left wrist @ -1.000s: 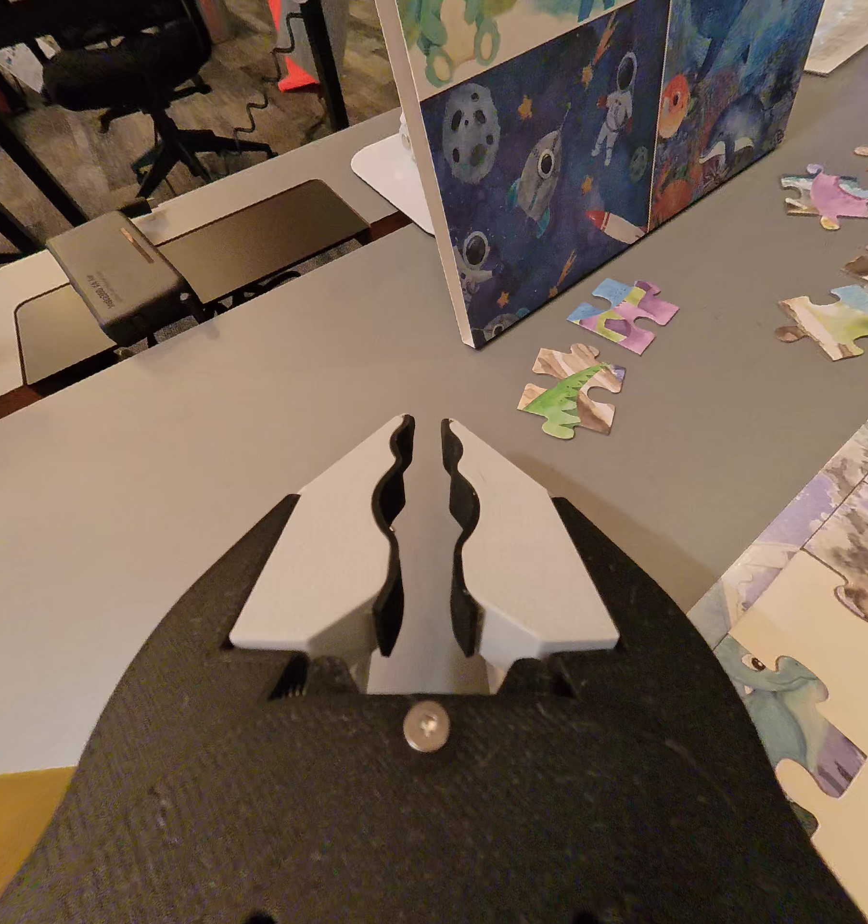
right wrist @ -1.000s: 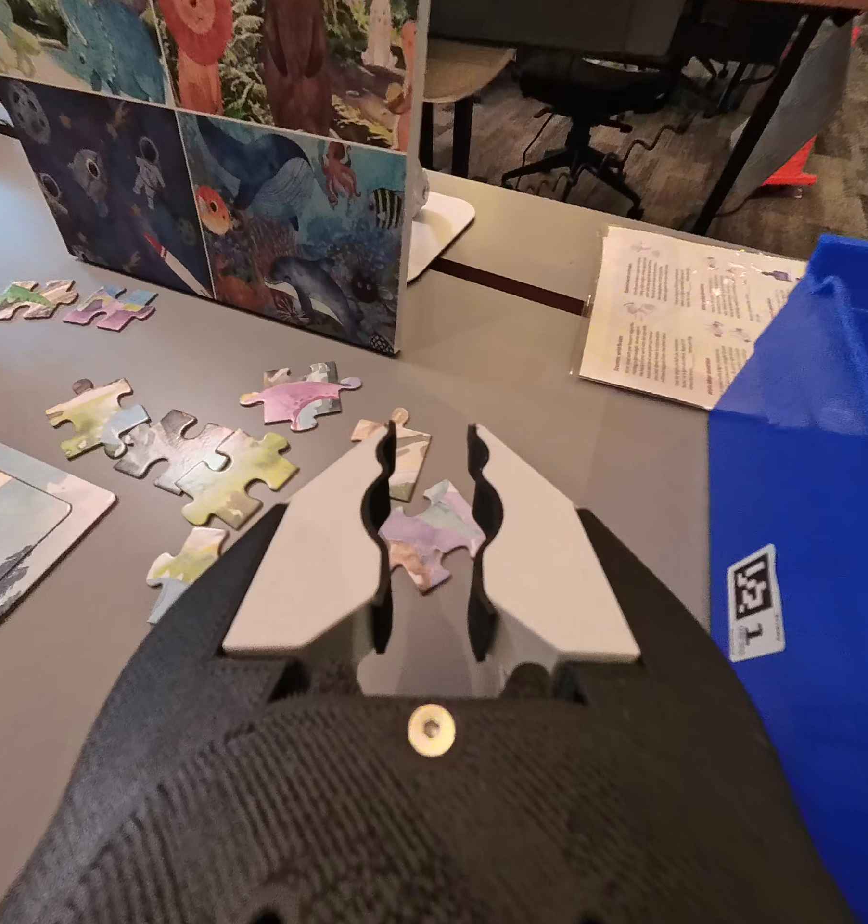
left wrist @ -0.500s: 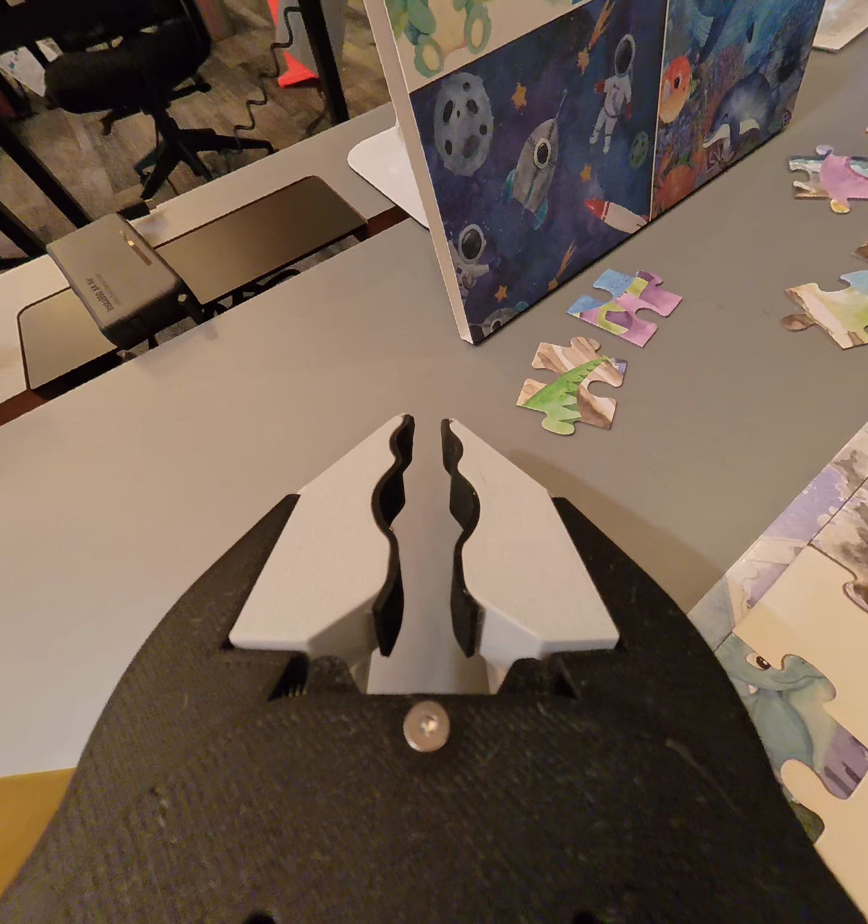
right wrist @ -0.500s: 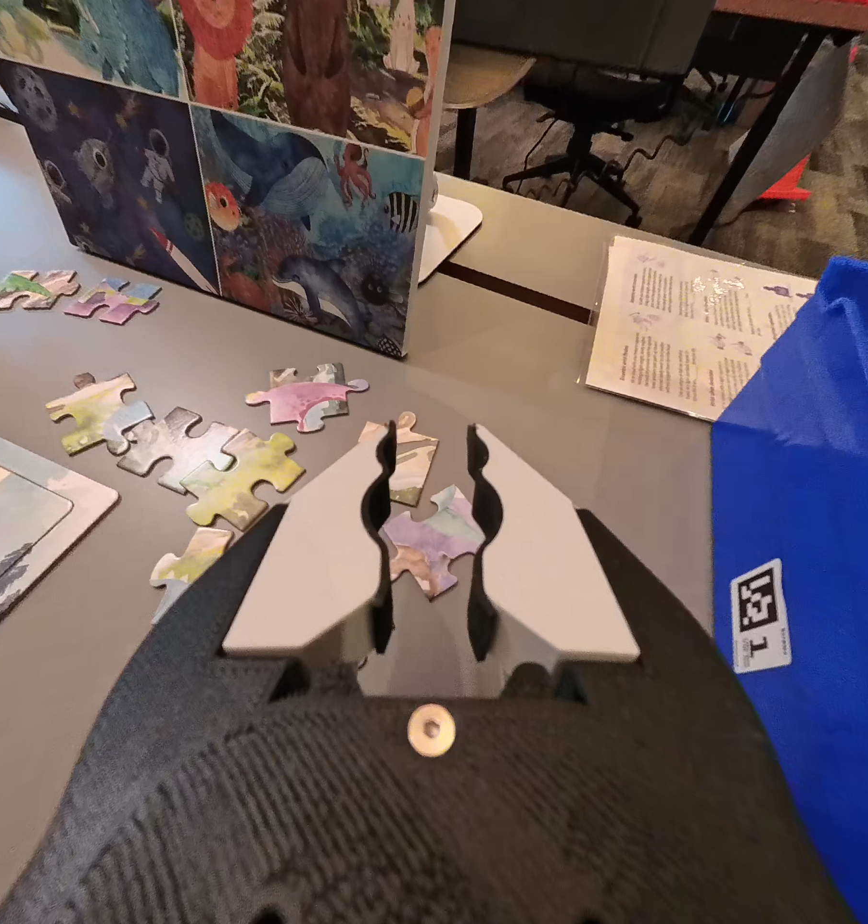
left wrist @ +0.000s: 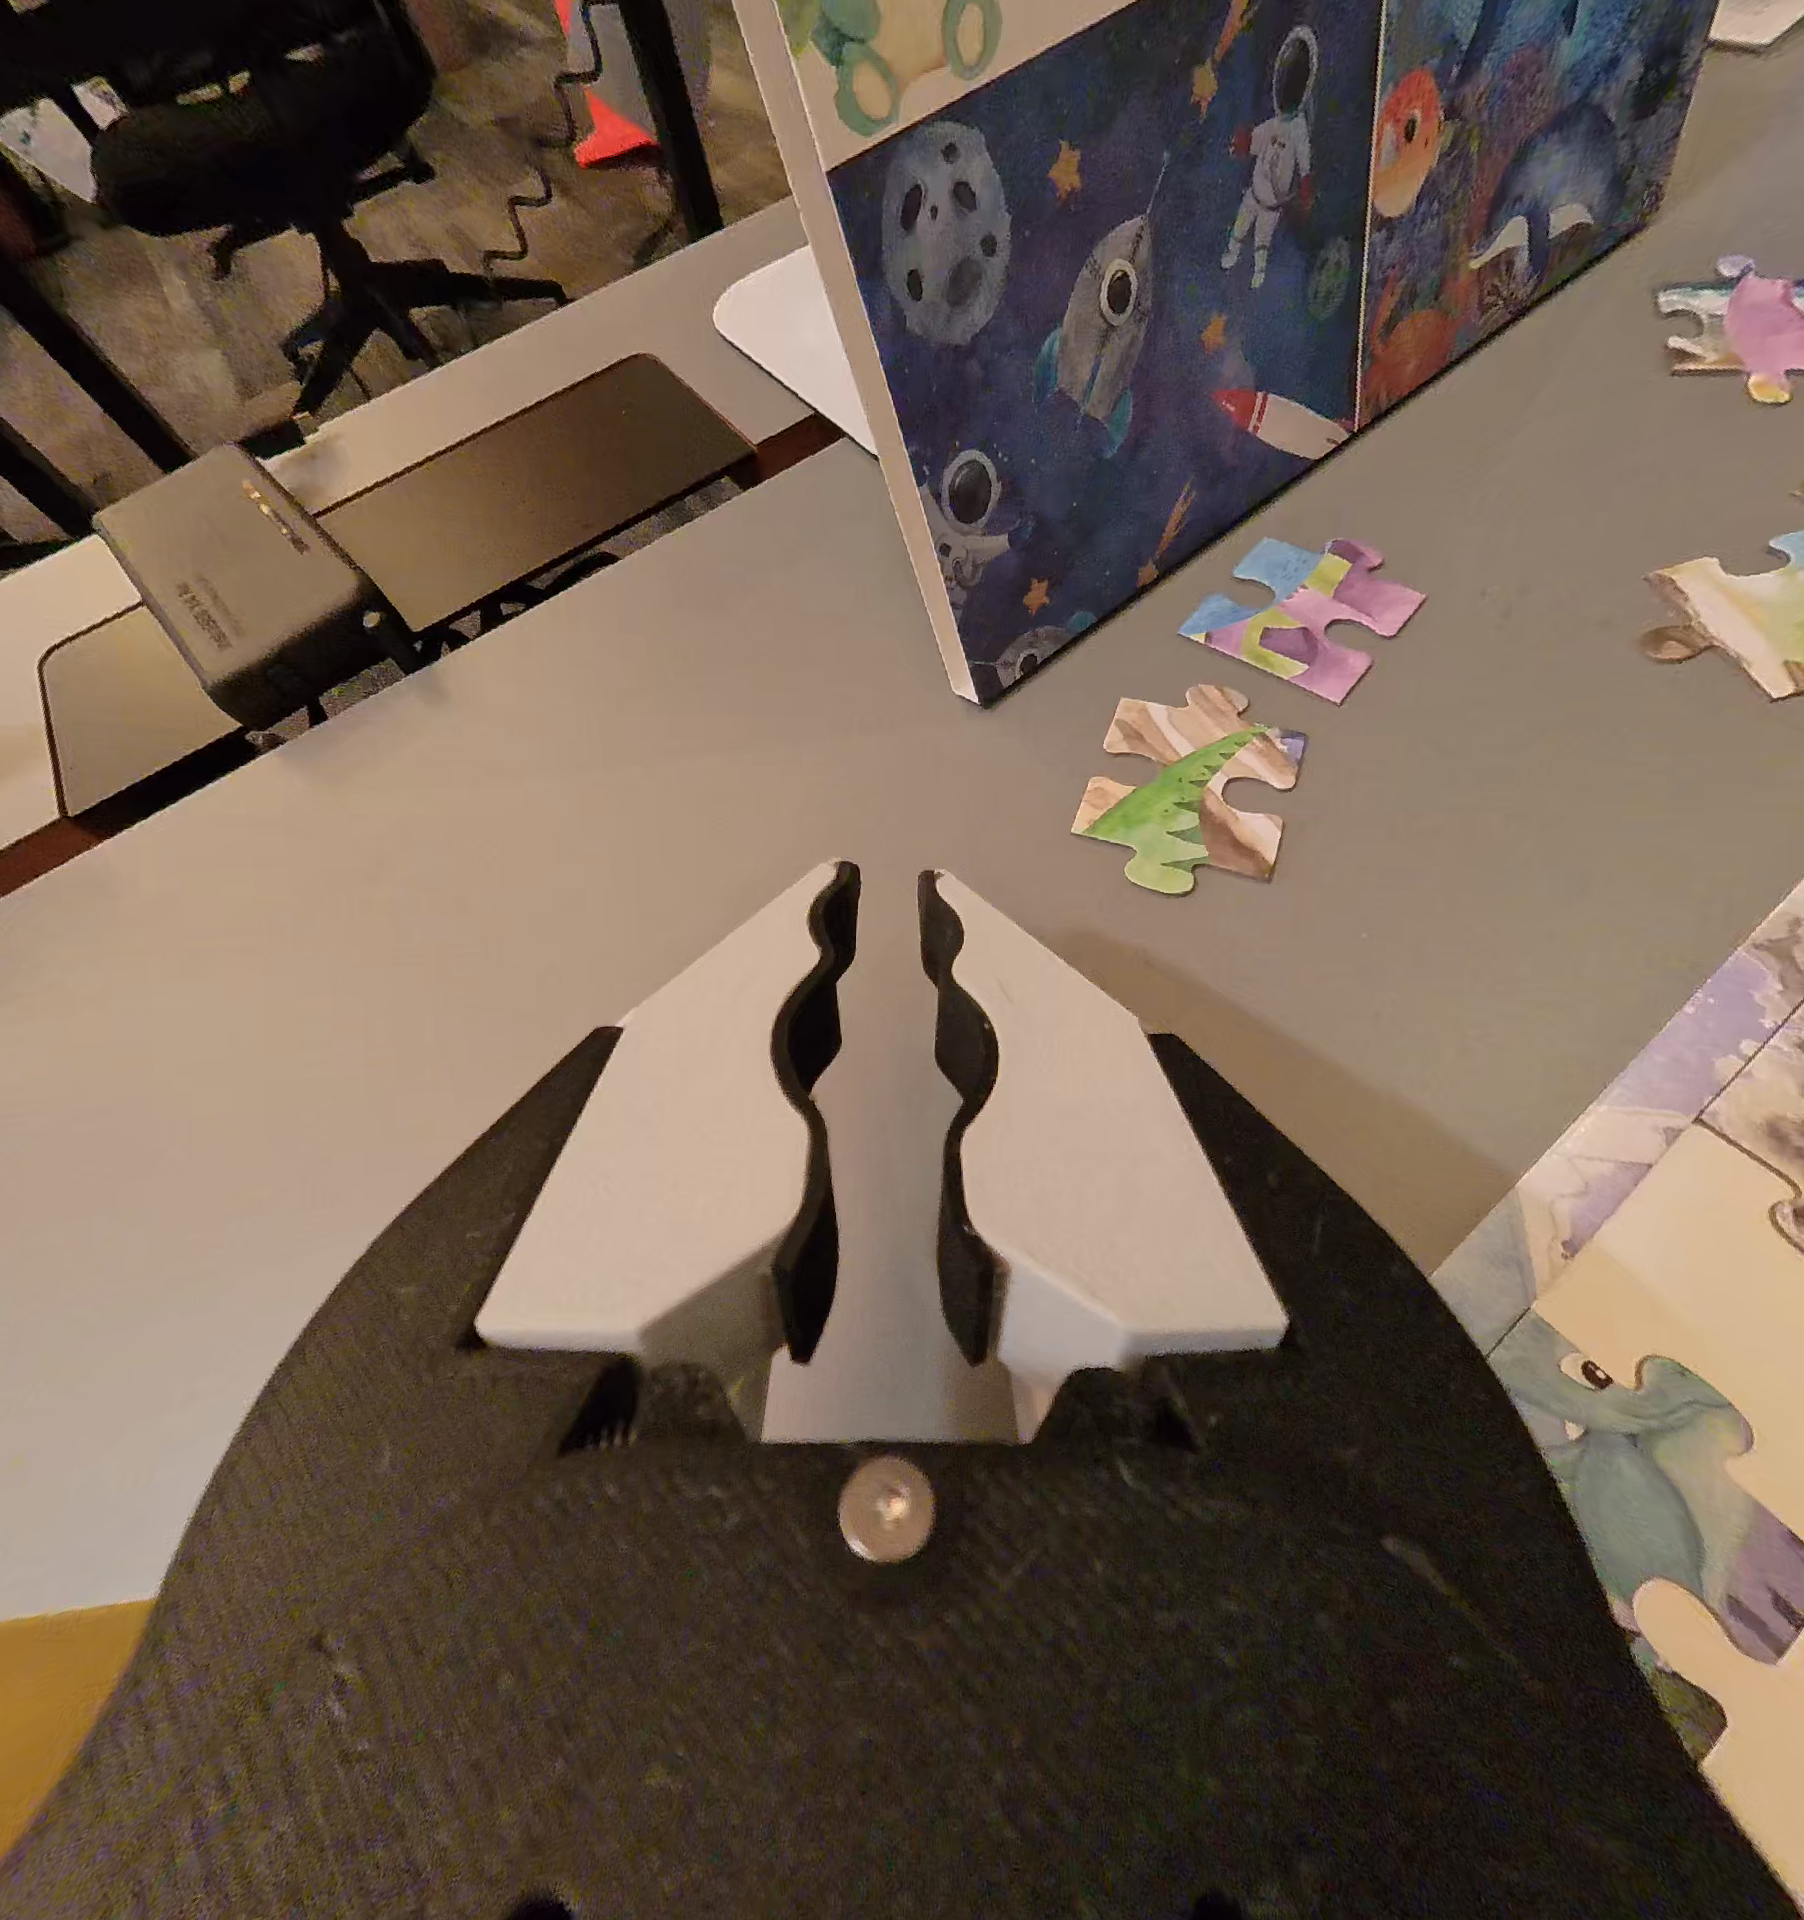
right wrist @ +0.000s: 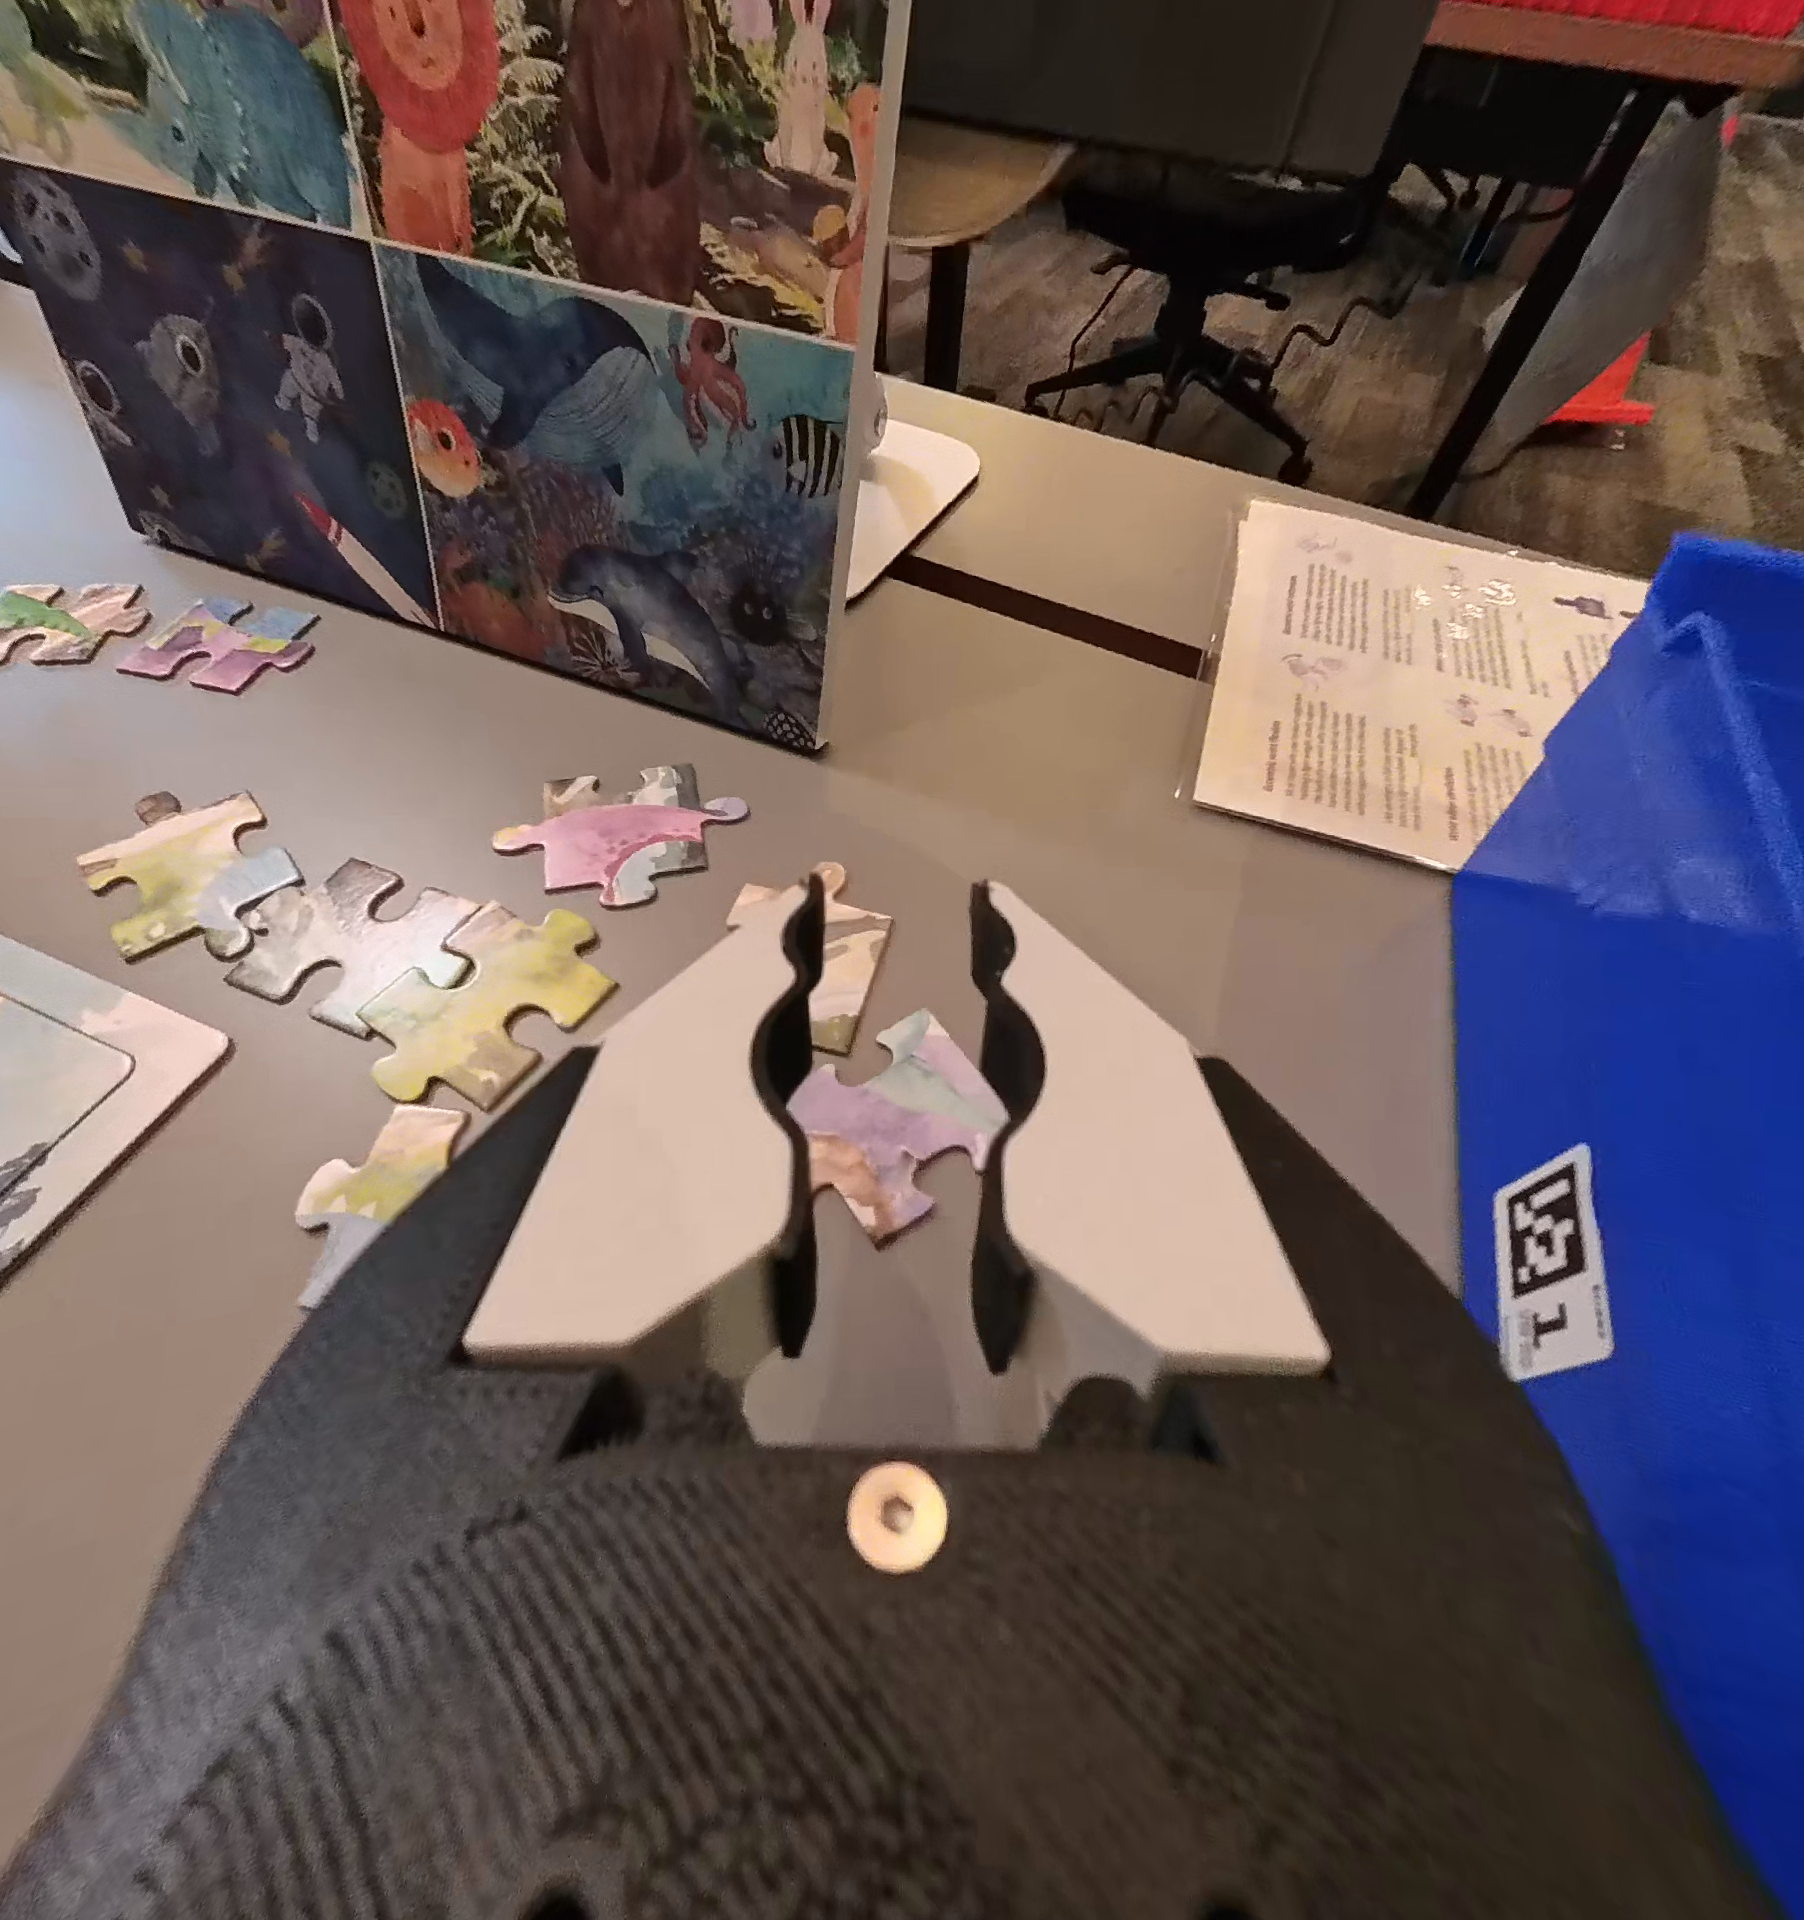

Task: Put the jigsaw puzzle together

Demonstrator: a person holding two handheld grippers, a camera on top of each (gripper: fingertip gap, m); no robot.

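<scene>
My right gripper [right wrist: 898, 894] is shut on a purple and pale green puzzle piece [right wrist: 893, 1127], held between its fingers just above the grey table. Loose pieces lie to its left: a pink one [right wrist: 617, 842], a joined yellow-grey row [right wrist: 358, 945], and one [right wrist: 384, 1164] by the gripper body. The puzzle board's corner [right wrist: 150, 1049] is at the far left. My left gripper [left wrist: 887, 878] is shut and empty over bare table. The partly filled puzzle board [left wrist: 1708, 1299], with a blue dinosaur piece [left wrist: 1646, 1455], lies to its right. A green-brown piece [left wrist: 1189, 800] and a blue-purple piece [left wrist: 1303, 618] lie ahead.
An upright picture panel [left wrist: 1189, 312] stands at the back of the table; it also shows in the right wrist view [right wrist: 462, 416]. A blue bin [right wrist: 1656, 1143] stands close on the right. A laminated sheet [right wrist: 1397, 675] lies behind it. A dark box [left wrist: 233, 582] sits beyond the table's left edge. Left tips to right tips: about 45 cm. From my right tips it is roughly 15 cm to the joined yellow-grey row [right wrist: 358, 945]; from my left, 30 cm.
Both views shift only slightly. The right gripper keeps the purple piece between its fingers. The left gripper stays shut in place.
</scene>
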